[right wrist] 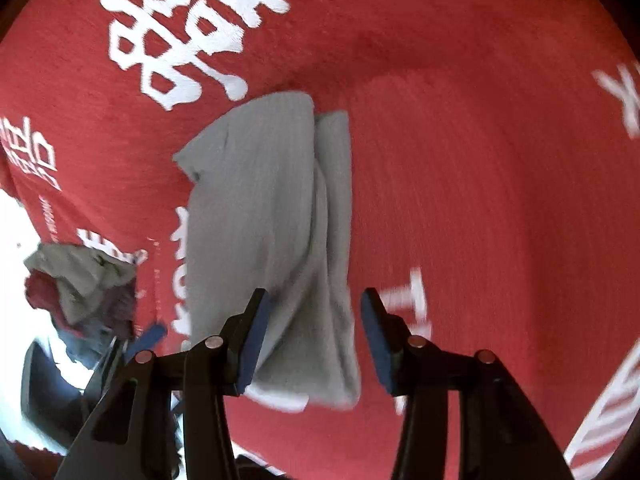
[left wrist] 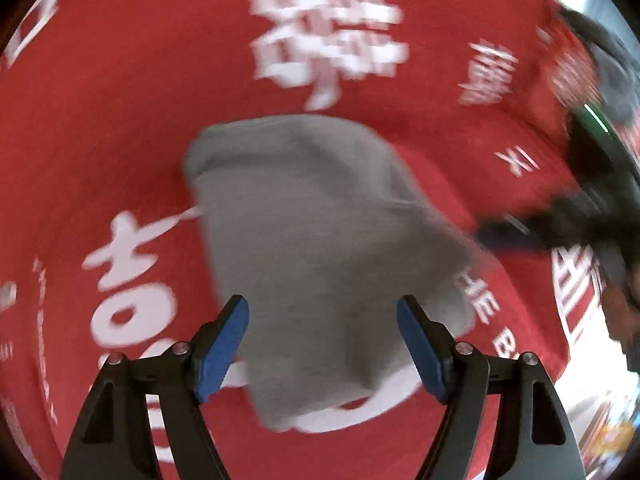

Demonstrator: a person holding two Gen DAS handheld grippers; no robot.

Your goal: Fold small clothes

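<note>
Lying folded on the red printed cloth (left wrist: pixel 120 120): the grey garment (left wrist: pixel 320 240). Hovering over its near end, left gripper (left wrist: pixel 323 344) gaping wide, right gripper (right wrist: pixel 312 344) parted, neither pinching. Advising: lifting straight away, avoiding snagging the top layer and undoing the fold.

Red cloth (right wrist: pixel 460 160) with white lettering (right wrist: pixel 188 40) over the whole surface
</note>
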